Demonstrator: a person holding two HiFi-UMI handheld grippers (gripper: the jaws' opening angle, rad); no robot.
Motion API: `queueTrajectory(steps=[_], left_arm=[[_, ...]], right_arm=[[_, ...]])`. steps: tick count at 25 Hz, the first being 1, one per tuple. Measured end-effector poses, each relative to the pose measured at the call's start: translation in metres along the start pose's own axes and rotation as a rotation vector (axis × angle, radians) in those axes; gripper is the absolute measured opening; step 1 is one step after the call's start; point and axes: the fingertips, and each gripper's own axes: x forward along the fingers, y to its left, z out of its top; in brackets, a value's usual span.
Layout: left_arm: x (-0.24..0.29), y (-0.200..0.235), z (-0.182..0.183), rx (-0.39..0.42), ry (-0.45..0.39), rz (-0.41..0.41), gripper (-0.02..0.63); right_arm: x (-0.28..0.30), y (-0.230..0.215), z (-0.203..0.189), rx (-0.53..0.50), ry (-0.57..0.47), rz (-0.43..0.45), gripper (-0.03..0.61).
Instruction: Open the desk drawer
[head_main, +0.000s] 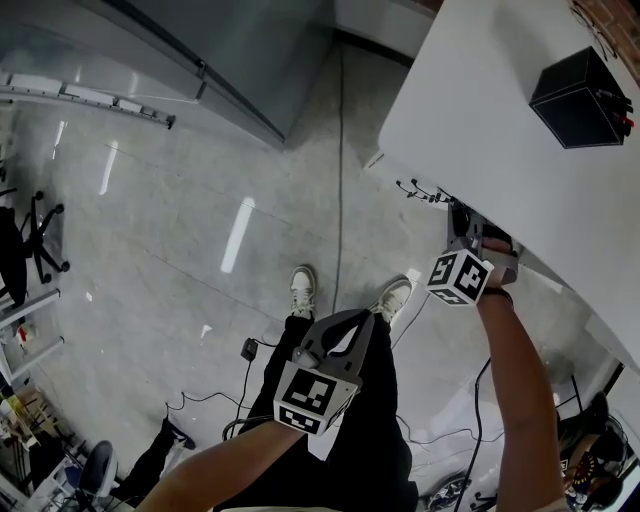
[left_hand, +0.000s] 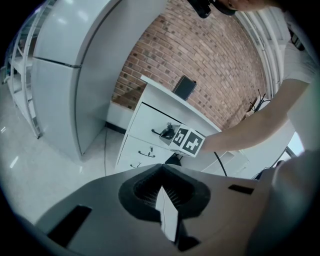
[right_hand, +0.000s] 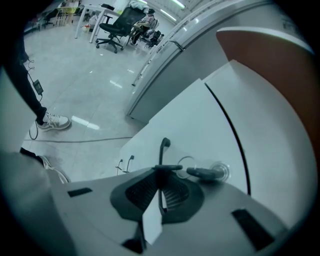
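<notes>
The white desk (head_main: 480, 110) stands at the right, its top drawer (right_hand: 200, 125) shut, with a gap line along its edge. My right gripper (head_main: 470, 238) reaches under the desktop edge and is shut on the drawer's black bar handle (right_hand: 162, 150), which runs straight into the jaws (right_hand: 160, 172). A key (right_hand: 205, 173) sticks out of the lock beside the handle. From the left gripper view, the right gripper (left_hand: 169, 132) sits at the handle (left_hand: 157, 133) of the top drawer (left_hand: 147, 120). My left gripper (head_main: 362, 320) hangs over the person's legs, away from the desk, shut and empty (left_hand: 162, 187).
A black box (head_main: 580, 97) sits on the desktop. Lower drawers (left_hand: 142, 152) carry small handles (right_hand: 125, 162). A tall grey cabinet (left_hand: 75, 75) stands left of the desk before a brick wall (left_hand: 215, 60). Cables (head_main: 340, 200) run over the glossy floor near the person's shoes (head_main: 303, 290).
</notes>
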Motion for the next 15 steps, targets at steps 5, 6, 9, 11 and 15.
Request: queueTrajectory(steps=[5, 6, 9, 11, 15], left_arm=[[0.004, -0.008, 0.008, 0.015, -0.027, -0.010, 0.006], [0.005, -0.009, 0.010, 0.019, -0.035, -0.012, 0.006], [-0.001, -0.019, 0.002, 0.009, -0.019, -0.016, 0.006], [-0.002, -0.022, -0.001, 0.010, -0.006, -0.017, 0.006], [0.000, -0.026, 0.011, 0.039, -0.024, -0.028, 0.006]], right_arm=[[-0.014, 0.015, 0.004, 0.030, -0.014, 0.012, 0.025], [-0.015, 0.017, 0.005, 0.046, -0.016, 0.014, 0.025], [-0.029, 0.034, 0.005, 0.095, -0.005, 0.043, 0.025], [-0.034, 0.041, 0.007, 0.104, -0.006, 0.054, 0.025], [-0.041, 0.044, 0.012, 0.106, -0.020, 0.059, 0.025]])
